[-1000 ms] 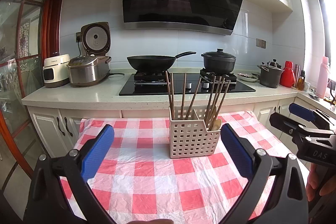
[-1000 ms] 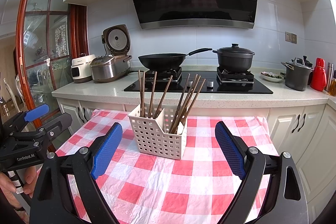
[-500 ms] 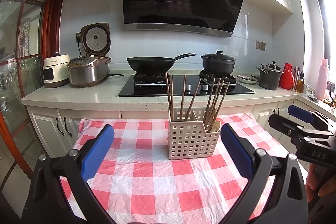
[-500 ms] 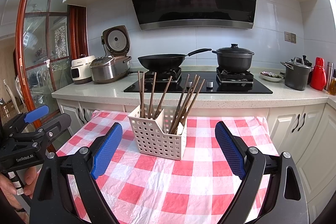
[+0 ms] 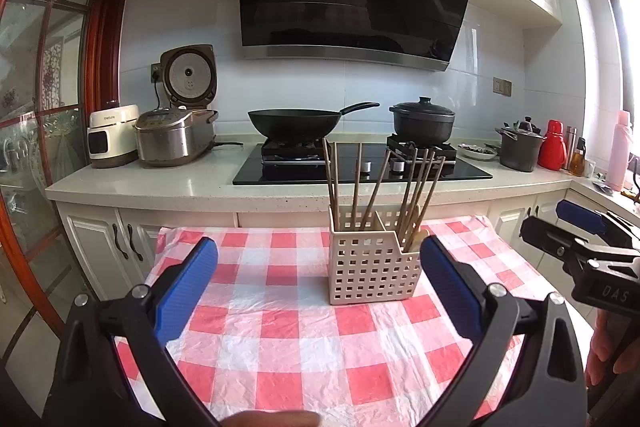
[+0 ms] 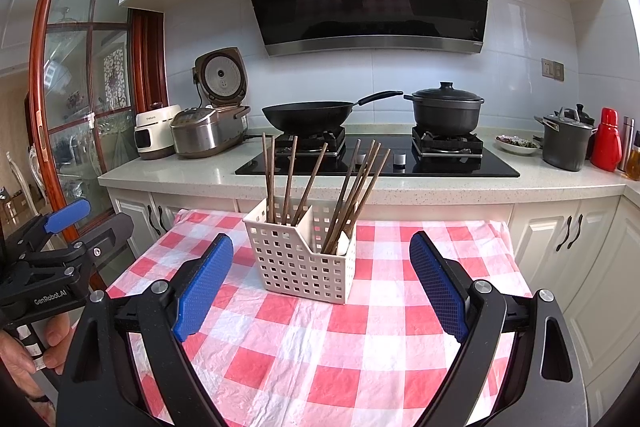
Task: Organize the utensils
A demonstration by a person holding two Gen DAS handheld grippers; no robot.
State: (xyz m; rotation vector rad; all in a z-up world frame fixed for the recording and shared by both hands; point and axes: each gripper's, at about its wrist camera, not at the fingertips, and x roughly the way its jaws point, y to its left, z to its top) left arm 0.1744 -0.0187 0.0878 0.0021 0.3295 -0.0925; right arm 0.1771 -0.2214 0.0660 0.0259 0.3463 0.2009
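Both grippers hang wide open, holding nothing.
The basket (image 5: 370, 269) of chopsticks (image 6: 308, 183) stands on the checked table (image 6: 360, 347); the left gripper (image 5: 320, 291) reads "GenRobot.AI", the right gripper (image 6: 322, 285) "DAS".

My right gripper (image 6: 320, 287) is spread wide low in frame, empty. Between its blue pads, at centre, the white perforated caddy (image 6: 301, 259) holds brown chopsticks (image 6: 352, 187) on the checked tablecloth (image 6: 320, 347). My left gripper (image 6: 60, 247) sits at the left edge.
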